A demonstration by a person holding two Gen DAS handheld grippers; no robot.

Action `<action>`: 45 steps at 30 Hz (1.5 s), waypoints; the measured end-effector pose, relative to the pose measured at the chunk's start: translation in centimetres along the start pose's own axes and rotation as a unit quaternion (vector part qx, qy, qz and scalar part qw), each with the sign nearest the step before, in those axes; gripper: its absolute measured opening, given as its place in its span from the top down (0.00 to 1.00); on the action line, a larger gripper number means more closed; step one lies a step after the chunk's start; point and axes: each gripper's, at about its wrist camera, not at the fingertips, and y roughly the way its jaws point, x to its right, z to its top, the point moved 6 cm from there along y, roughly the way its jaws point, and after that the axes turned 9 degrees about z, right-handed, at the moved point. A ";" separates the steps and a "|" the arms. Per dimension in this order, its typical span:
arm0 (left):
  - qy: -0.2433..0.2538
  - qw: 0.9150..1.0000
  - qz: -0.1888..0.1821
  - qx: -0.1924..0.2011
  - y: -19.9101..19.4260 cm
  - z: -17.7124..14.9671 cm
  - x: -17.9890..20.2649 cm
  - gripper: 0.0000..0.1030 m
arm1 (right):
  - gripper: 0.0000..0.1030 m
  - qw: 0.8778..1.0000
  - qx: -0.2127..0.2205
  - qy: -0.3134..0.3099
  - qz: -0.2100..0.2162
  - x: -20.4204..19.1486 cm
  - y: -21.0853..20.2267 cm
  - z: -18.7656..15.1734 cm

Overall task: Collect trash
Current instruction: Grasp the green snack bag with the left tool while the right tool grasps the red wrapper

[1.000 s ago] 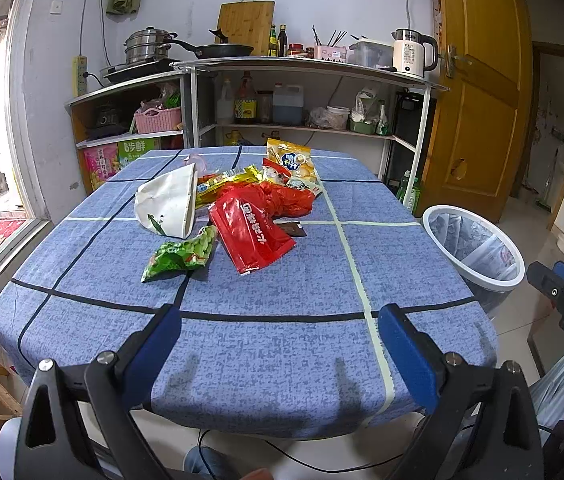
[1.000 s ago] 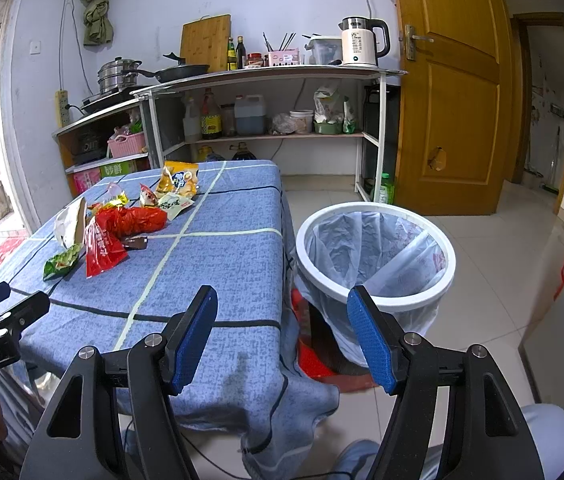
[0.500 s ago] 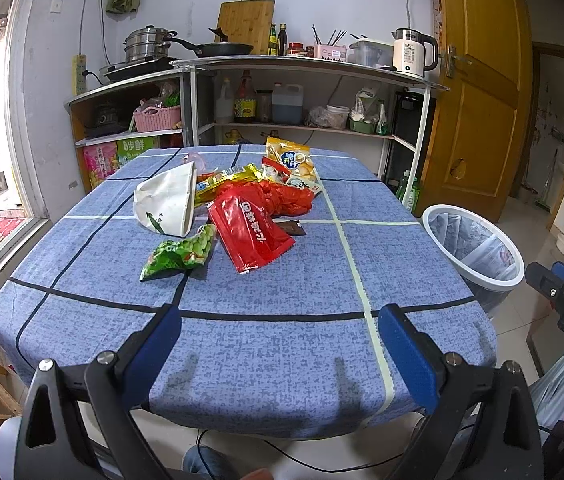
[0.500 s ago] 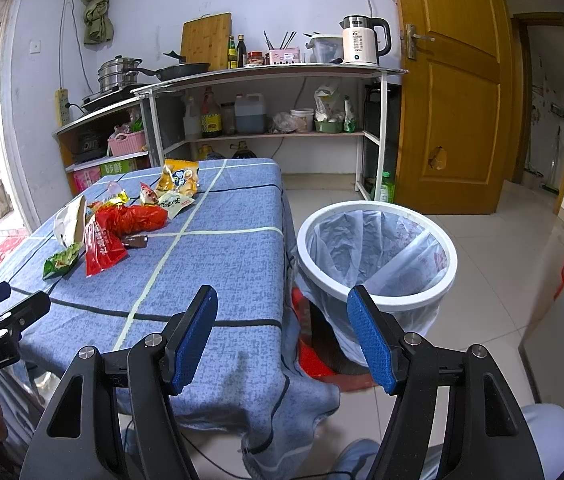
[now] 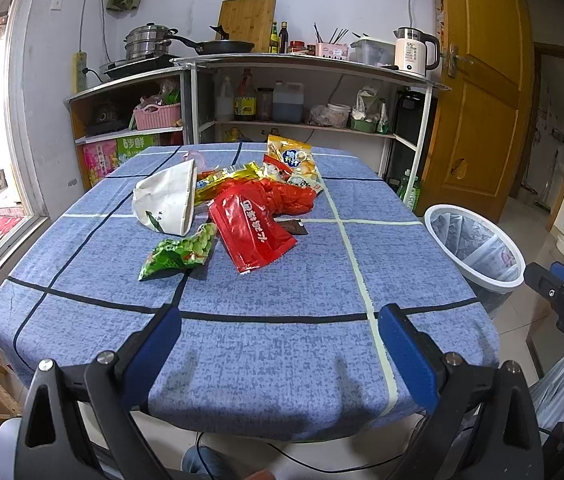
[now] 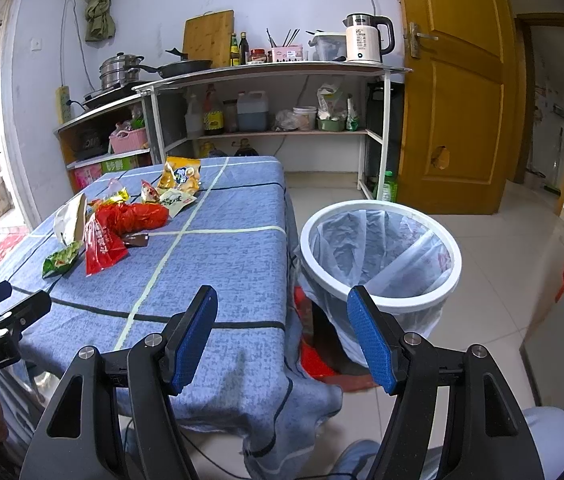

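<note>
A heap of snack wrappers lies mid-table: a red packet (image 5: 252,234) (image 6: 102,246), a green packet (image 5: 178,254) (image 6: 60,258), a white paper bag (image 5: 168,202), a crumpled red bag (image 5: 288,198), yellow packets (image 5: 292,158) behind. A white bin (image 6: 380,258) (image 5: 474,246) with a clear liner stands on the floor right of the table. My left gripper (image 5: 278,338) hovers open over the table's near edge, nothing between its fingers. My right gripper (image 6: 282,322) is open too, over the table's near right corner, beside the bin.
The blue checked tablecloth (image 5: 282,280) hangs over the table edges. Metal shelves (image 5: 302,92) with pots, bottles and a kettle (image 5: 414,52) line the back wall. A wooden door (image 6: 448,92) stands at the right. Tiled floor (image 6: 514,248) surrounds the bin.
</note>
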 end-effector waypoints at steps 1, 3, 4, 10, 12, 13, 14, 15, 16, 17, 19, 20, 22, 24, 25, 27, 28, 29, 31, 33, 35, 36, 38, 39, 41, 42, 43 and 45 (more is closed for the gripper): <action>-0.001 1.000 0.000 -0.001 0.1 0.0 -0.1 0.03 | 0.34 1.000 0.000 -0.001 0.000 0.0 0.1 0.0; -0.002 1.000 0.001 -0.003 0.4 0.0 -0.3 0.03 | 0.34 1.000 0.000 -0.002 0.000 0.0 0.3 0.2; -0.003 1.000 0.002 -0.004 0.5 0.1 -0.4 0.03 | 0.34 1.000 0.000 -0.002 0.001 -0.1 0.4 0.3; -0.003 1.000 0.012 -0.006 1.6 0.5 -1.3 0.03 | 0.34 1.000 -0.004 -0.010 0.011 -0.5 1.4 0.7; -0.003 1.000 0.017 -0.003 2.0 0.7 -1.8 0.03 | 0.34 1.000 -0.008 -0.016 0.021 -1.0 2.0 1.0; -0.002 1.000 0.021 -0.001 2.3 0.8 -2.1 0.03 | 0.34 0.999 -0.010 -0.019 0.027 -1.2 2.4 1.2; 0.000 1.000 0.029 0.002 2.6 1.0 -2.5 0.03 | 0.34 0.999 -0.013 -0.022 0.036 -1.5 2.9 1.4; 0.000 0.999 0.037 0.003 2.9 1.1 -2.9 0.03 | 0.34 0.999 -0.016 -0.025 0.044 -1.8 3.4 1.6; -0.001 0.999 0.044 0.003 3.4 1.3 -3.5 0.03 | 0.34 0.998 -0.022 -0.029 0.058 -2.3 4.1 1.9; -0.002 0.999 0.048 0.001 3.9 1.5 -4.0 0.03 | 0.34 0.997 -0.026 -0.032 0.067 -2.6 4.5 2.1; -0.007 0.998 0.056 0.002 4.8 2.1 -5.2 0.03 | 0.34 0.993 -0.038 -0.038 0.100 -3.8 6.0 2.7; -0.009 0.998 0.062 0.006 5.1 2.5 -5.7 0.03 | 0.34 0.991 -0.046 -0.043 0.117 -4.6 6.9 3.1; -0.013 0.998 0.061 0.009 5.8 3.3 -6.8 0.03 | 0.34 0.987 -0.056 -0.052 0.141 -6.0 8.2 3.6; -0.020 0.998 0.059 0.009 6.8 4.0 -7.8 0.03 | 0.34 0.983 -0.063 -0.061 0.163 -7.6 9.5 4.1; -0.023 0.998 0.054 0.001 7.5 4.3 -8.2 0.03 | 0.34 0.980 -0.066 -0.066 0.177 -8.5 10.2 4.5; -0.023 0.999 0.045 -0.015 9.1 4.6 -8.7 0.03 | 0.34 0.974 -0.075 -0.070 0.202 -10.2 11.7 5.0; -0.021 0.999 0.039 -0.026 10.0 4.6 -8.8 0.03 | 0.34 0.971 -0.079 -0.072 0.212 -10.9 12.4 5.3; -0.021 0.999 0.034 -0.036 10.6 4.6 -8.8 0.03 | 0.34 0.969 -0.085 -0.079 0.216 -11.8 13.3 5.6; -0.016 0.998 0.032 -0.053 12.0 4.3 -8.8 0.13 | 0.34 0.966 -0.090 -0.093 0.224 -13.2 14.5 5.8; -0.004 0.997 0.032 -0.068 12.8 3.9 -8.5 0.28 | 0.34 0.961 -0.102 -0.110 0.234 -14.8 15.9 5.8; -0.001 0.996 0.025 -0.081 13.4 3.3 -8.4 0.36 | 0.34 0.956 -0.120 -0.125 0.239 -16.0 17.3 5.6; -0.002 0.997 0.023 -0.077 13.2 3.2 -8.4 0.37 | 0.34 0.954 -0.126 -0.128 0.241 -16.4 17.8 5.4; -0.001 0.997 0.020 -0.075 13.0 3.3 -8.5 0.42 | 0.34 0.947 -0.142 -0.133 0.254 -17.6 19.1 5.2; -0.005 0.997 0.016 -0.074 12.9 3.3 -8.7 0.43 | 0.34 0.946 -0.146 -0.135 0.256 -17.9 19.5 5.2; -0.014 0.997 0.011 -0.072 12.7 3.4 -9.0 0.50 | 0.34 0.943 -0.152 -0.135 0.265 -18.6 20.4 5.3; -0.017 0.997 0.010 -0.070 12.6 3.5 -9.1 0.53 | 0.34 0.942 -0.156 -0.134 0.265 -18.7 20.7 5.3; -0.019 0.998 0.008 -0.067 12.4 3.6 -9.2 0.60 | 0.35 0.940 -0.164 -0.130 0.268 -19.0 21.3 5.3; -0.022 0.998 0.007 -0.063 12.3 3.9 -9.4 0.69 | 0.42 0.936 -0.178 -0.125 0.277 -19.5 22.2 5.1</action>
